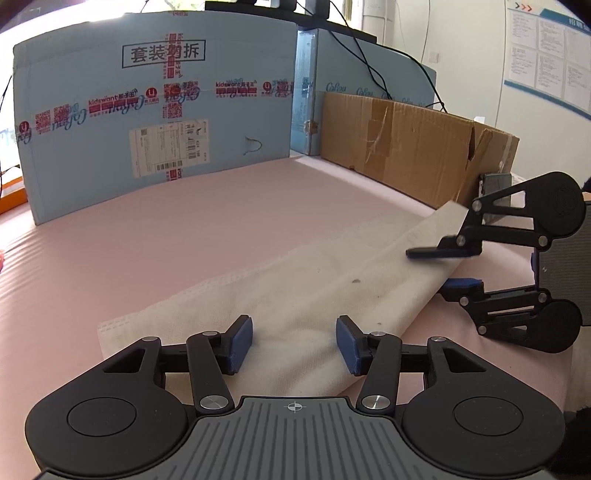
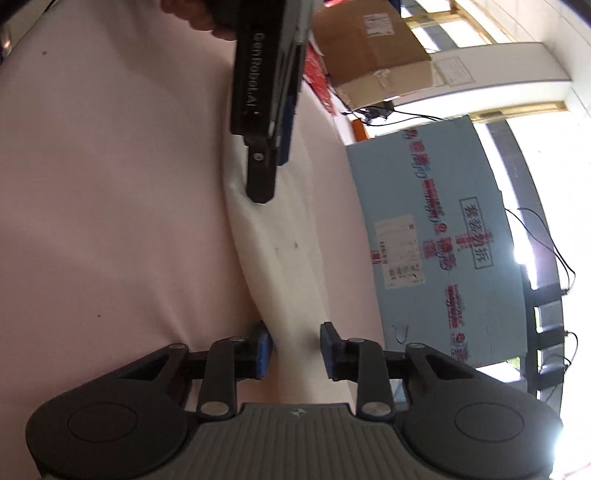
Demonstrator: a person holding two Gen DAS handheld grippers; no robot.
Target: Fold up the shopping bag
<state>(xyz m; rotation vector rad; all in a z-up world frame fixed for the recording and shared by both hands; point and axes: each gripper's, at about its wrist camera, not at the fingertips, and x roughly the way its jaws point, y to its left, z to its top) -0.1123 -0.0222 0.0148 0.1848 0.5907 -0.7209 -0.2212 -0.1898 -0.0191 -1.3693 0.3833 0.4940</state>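
A white non-woven shopping bag (image 1: 314,280), folded into a long strip, lies slantwise on the pink mat (image 1: 147,258). My left gripper (image 1: 295,343) is open just above the strip's near end, one blue pad on each side. My right gripper (image 1: 443,268) is turned on its side at the strip's far right end. It is open, and the bag's edge passes between its two fingers. In the right wrist view the bag (image 2: 280,258) runs away from my right gripper (image 2: 295,350), whose pads straddle it. My left gripper (image 2: 271,162) hangs side-on over the far end.
A tall light-blue carton (image 1: 110,110) walls the back of the mat, and a brown cardboard sheet (image 1: 406,147) stands along the right side. A grey device (image 1: 565,266) sits behind my right gripper. A hand (image 2: 199,14) holds the left gripper. Cables hang behind.
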